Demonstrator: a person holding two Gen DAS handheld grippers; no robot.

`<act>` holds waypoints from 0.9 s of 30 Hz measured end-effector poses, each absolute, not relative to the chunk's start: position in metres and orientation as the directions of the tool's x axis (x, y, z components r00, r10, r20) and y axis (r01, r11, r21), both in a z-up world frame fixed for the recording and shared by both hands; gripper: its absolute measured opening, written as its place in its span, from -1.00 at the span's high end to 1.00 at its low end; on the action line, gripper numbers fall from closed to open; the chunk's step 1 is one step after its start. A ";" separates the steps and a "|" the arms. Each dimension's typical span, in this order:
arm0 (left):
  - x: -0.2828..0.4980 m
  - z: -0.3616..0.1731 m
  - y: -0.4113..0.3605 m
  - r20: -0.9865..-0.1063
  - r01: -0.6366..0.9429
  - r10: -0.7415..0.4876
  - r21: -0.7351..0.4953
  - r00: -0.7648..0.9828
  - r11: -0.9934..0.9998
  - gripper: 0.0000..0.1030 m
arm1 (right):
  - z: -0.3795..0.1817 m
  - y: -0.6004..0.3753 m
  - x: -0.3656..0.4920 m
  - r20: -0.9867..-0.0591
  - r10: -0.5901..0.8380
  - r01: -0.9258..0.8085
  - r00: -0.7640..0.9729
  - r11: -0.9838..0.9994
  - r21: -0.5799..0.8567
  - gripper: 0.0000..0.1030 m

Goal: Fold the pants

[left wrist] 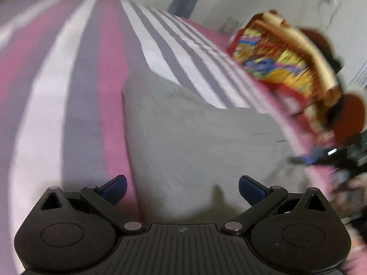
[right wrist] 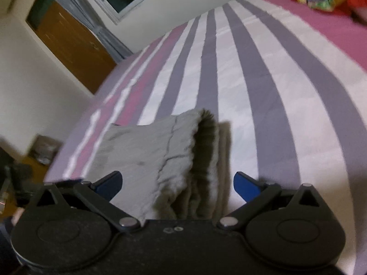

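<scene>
left jaws: my left gripper [left wrist: 182, 189] stands spread wide, blue fingertips [left wrist: 117, 186] apart, nothing between them. Grey cloth lies just ahead and below, not touched as far as I can tell.
right jaws: right gripper [right wrist: 177, 186] also spread wide, nothing pinched. The cloth's lower end runs between the tips and down under the gripper body; contact there is hidden.
pants: grey pants [left wrist: 197, 137] lie on the striped bed [left wrist: 45, 91], lower centre of the left view, as a flat folded slab. In the right view they fill the lower centre, with the stacked layers and the ribbed waistband or cuff [right wrist: 179, 151] showing on edge.
long axis: in the right view the slab runs from bottom centre up toward centre frame, roughly along the stripes; open layered edge faces right of frame. In the left view it runs bottom centre to centre right. Which end is the waist I can't tell, there's too much blur.
progress: looks like the fold is laid and both grippers are free; my judgement only.
risk 1: the layered edge gapes, so it may spring open if not pressed flat.
risk 2: a fingertip sitting close to the cloth could snag a layer on pulling away and drag the stack askew.
risk 3: colourful cloth pile [left wrist: 282, 61] at upper right in the left view crowds that side; a wide swing could catch it.
</scene>
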State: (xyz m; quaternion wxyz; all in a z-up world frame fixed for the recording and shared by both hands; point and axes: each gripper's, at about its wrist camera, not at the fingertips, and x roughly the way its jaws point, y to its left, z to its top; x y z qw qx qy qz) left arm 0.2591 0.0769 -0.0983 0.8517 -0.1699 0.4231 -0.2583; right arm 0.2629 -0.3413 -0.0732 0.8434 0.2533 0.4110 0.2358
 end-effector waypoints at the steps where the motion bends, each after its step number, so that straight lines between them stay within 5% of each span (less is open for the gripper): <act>1: 0.259 -0.103 0.084 -0.613 0.290 -0.619 -0.556 0.491 0.779 -0.99 | -0.077 -0.346 0.263 -0.561 0.624 -0.181 0.544 0.740 0.648 -0.99; 6: 0.263 -0.131 0.106 -0.522 0.271 -0.743 -0.709 0.418 0.651 -0.83 | -0.105 -0.367 0.262 -0.479 0.722 -0.114 0.500 0.603 0.790 -0.99; 8: 0.266 -0.143 0.112 -0.483 0.262 -0.782 -0.757 0.393 0.599 -0.48 | -0.119 -0.370 0.265 -0.461 0.749 -0.100 0.476 0.567 0.818 -0.98; 12: 0.275 -0.168 0.115 -0.413 0.261 -0.848 -0.824 0.332 0.503 -0.15 | -0.133 -0.371 0.276 -0.392 0.798 -0.128 0.457 0.495 0.859 -1.00; 14: 0.283 -0.180 0.115 -0.394 0.261 -0.869 -0.842 0.299 0.472 0.20 | -0.135 -0.370 0.283 -0.362 0.821 -0.149 0.441 0.465 0.873 -0.92; 24: 0.313 -0.200 0.099 -0.270 0.304 -0.939 -0.895 0.215 0.327 0.41 | -0.153 -0.341 0.331 -0.388 0.853 -0.209 0.349 0.474 0.855 -0.07; 27: 0.312 -0.196 0.098 -0.251 0.324 -0.940 -0.891 0.233 0.318 0.48 | -0.155 -0.338 0.336 -0.362 0.865 -0.210 0.348 0.449 0.869 0.02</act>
